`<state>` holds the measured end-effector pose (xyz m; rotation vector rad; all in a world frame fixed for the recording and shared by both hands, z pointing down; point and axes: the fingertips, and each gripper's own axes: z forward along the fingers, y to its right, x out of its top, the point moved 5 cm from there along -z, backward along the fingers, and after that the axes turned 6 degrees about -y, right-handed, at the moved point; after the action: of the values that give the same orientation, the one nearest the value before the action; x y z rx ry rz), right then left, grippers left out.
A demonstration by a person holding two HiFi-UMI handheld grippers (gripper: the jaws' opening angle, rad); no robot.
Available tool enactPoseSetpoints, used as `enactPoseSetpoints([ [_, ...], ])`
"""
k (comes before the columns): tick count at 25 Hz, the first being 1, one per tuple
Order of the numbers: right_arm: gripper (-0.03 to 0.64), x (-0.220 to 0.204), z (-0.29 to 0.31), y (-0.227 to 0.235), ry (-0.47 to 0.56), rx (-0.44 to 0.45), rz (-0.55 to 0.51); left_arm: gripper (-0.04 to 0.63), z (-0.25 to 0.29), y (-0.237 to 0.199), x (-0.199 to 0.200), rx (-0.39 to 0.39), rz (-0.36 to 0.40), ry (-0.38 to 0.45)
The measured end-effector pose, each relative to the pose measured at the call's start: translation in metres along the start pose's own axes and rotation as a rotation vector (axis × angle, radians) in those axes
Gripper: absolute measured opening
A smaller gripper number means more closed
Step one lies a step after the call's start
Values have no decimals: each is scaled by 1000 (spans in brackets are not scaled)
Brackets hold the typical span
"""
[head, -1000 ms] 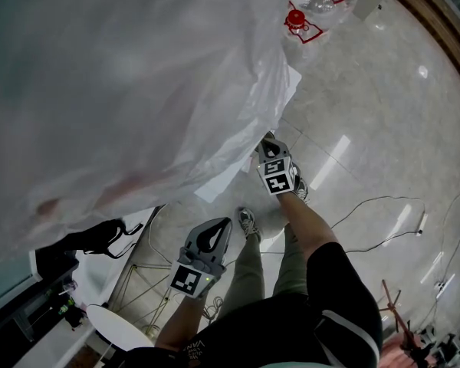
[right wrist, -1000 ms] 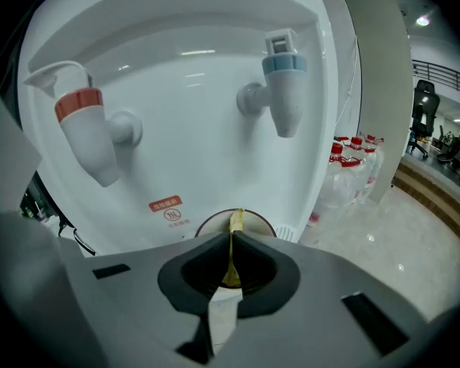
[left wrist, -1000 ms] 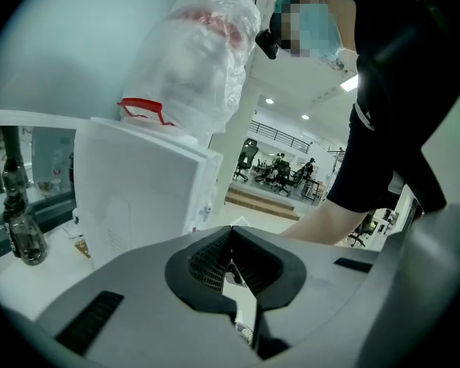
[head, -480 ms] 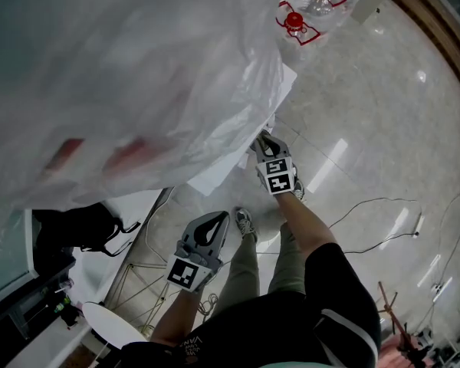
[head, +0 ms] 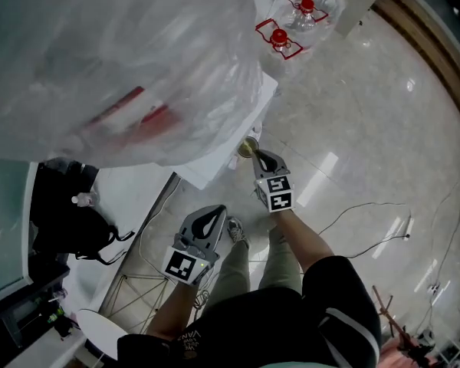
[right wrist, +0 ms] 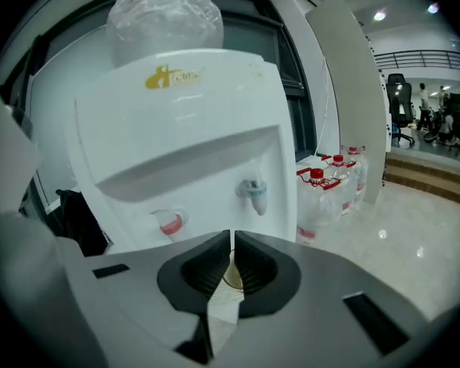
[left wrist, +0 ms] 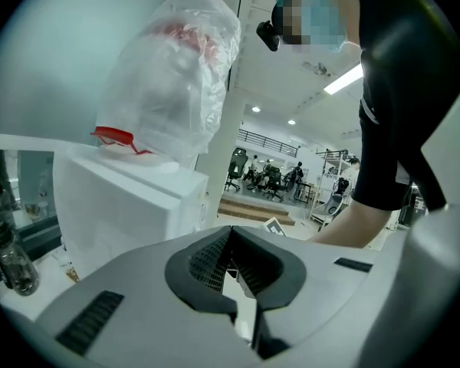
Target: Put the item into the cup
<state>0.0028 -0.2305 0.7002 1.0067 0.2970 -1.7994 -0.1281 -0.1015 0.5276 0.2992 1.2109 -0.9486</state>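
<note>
Centre frame, the right gripper [head: 261, 158] pinches the rim of a cup [head: 248, 147], whose inside looks tan, possibly liquid. Lower left, the left gripper [head: 212, 220] is closed and empty.

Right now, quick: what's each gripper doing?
Left gripper: shut, nothing between the jaws.
Right gripper: shut on the cup, pinching its rim.

The small tan cup [head: 248, 147] stands upright, rim pinched in the right tongs [right wrist: 231, 238].
</note>
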Motion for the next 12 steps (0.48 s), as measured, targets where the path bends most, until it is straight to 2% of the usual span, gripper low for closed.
enactPoseSetpoints([
  [12,46,57,-125,-55,168,28,7,20,-32,21,42,-30,73,84],
])
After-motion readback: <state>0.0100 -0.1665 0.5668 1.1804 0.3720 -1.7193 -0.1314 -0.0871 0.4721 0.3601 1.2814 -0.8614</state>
